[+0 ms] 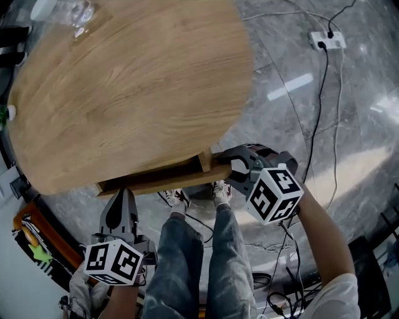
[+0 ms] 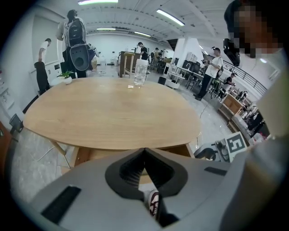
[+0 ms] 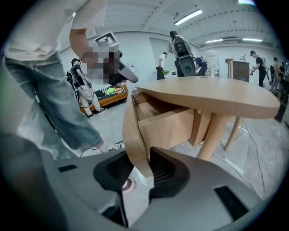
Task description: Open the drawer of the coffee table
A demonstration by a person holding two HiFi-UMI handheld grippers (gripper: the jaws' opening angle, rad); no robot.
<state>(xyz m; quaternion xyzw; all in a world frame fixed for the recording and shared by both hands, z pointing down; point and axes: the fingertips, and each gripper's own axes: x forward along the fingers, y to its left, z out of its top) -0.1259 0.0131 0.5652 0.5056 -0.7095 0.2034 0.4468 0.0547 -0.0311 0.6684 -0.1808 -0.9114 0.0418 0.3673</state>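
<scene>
An oval wooden coffee table [image 1: 124, 87] fills the head view. Its drawer [image 1: 162, 182] sticks out a little from under the near edge. My right gripper [image 1: 234, 166] is at the drawer's right end. In the right gripper view the drawer front [image 3: 133, 135] stands pulled away from the table top [image 3: 212, 97], its lower corner pinched between the jaws of the right gripper [image 3: 142, 169]. My left gripper [image 1: 122, 194] hovers just short of the drawer's left end, touching nothing. In its own view the left gripper [image 2: 144, 151] is shut and empty, facing the table [image 2: 113, 117].
A clear glass [image 1: 78, 12] stands at the table's far side, also seen from the left gripper [image 2: 140, 74]. A power strip [image 1: 327, 40] and cables lie on the grey floor at right. The person's legs and shoes [image 1: 177, 198] are right below the drawer. Other people stand far back.
</scene>
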